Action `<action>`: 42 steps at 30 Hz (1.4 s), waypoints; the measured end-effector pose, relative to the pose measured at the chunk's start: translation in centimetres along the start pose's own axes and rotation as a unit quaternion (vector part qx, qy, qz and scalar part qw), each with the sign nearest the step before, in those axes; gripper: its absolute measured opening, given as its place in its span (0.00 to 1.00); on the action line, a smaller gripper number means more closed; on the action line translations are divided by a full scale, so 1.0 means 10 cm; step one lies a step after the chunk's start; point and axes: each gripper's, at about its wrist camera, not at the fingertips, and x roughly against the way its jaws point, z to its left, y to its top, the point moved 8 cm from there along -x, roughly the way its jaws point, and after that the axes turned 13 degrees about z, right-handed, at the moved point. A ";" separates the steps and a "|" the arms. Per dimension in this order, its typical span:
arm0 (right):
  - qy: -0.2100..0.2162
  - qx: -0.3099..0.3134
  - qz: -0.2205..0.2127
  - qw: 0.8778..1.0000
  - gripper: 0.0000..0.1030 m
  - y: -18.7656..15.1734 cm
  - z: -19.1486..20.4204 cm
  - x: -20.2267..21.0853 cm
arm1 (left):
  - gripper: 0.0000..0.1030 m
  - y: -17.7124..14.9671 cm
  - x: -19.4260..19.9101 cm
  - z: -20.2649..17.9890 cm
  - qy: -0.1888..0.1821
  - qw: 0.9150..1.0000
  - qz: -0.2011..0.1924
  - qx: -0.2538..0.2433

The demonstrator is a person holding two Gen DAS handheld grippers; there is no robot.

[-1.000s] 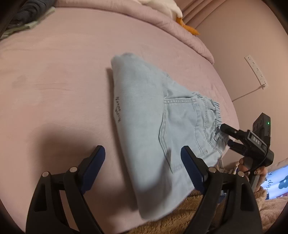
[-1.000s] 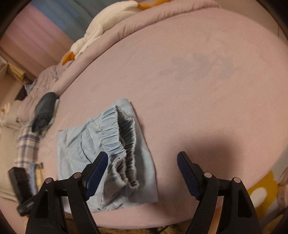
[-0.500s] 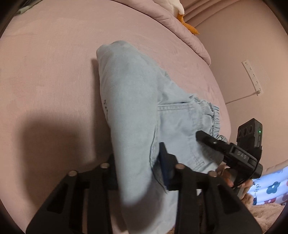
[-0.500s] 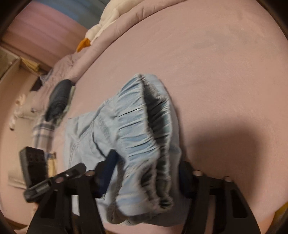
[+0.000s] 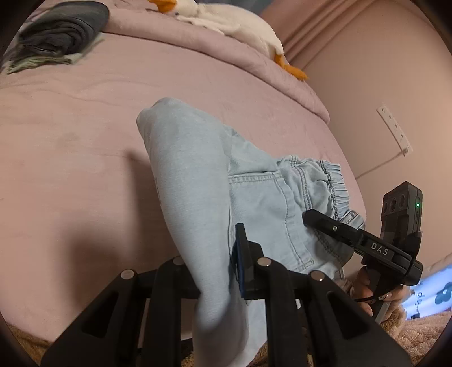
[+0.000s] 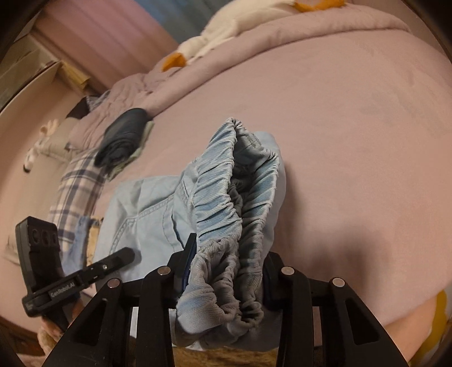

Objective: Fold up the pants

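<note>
Pants (image 5: 197,180) in pale blue denim lie folded on the pink bed (image 5: 70,141), and you hold them at their near edge with both tools. Your left gripper (image 5: 223,271) has its jaws closed on the folded leg side, with a ridge of cloth rising from between them and running away toward the plush goose (image 5: 234,25) at the far edge of the bed. Your right gripper (image 6: 226,271) has its jaws closing on the bunched elastic waistband (image 6: 226,203), which fills the gap between them and stands up in gathered folds. From the left wrist view, the right gripper shows just beside the waistband, with your hand (image 5: 375,290) wrapped around its handle. From the right wrist view, the left gripper sits at the opposite side of the pants, by the back pocket (image 6: 147,217). A dark folded garment (image 6: 121,138) rests on the bed well beyond the pants, near the rolled pink duvet (image 6: 254,42). A plaid cloth (image 6: 79,183) lies just beside the pants, on the dark garment's side.
</note>
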 end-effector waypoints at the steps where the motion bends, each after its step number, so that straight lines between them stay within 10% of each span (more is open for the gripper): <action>1: -0.003 0.006 0.001 1.000 0.38 0.01 0.05 -0.02 | 0.13 -0.01 0.06 0.03 0.004 1.000 -0.004 0.002; 27: -0.067 0.024 -0.031 0.997 0.38 0.39 0.22 -0.10 | 0.17 0.65 0.05 0.24 0.079 0.994 -0.049 -0.053; 42: -0.086 -0.004 0.008 0.996 0.38 0.61 0.00 -0.65 | 0.18 1.04 -0.58 0.72 0.112 0.993 0.000 -0.032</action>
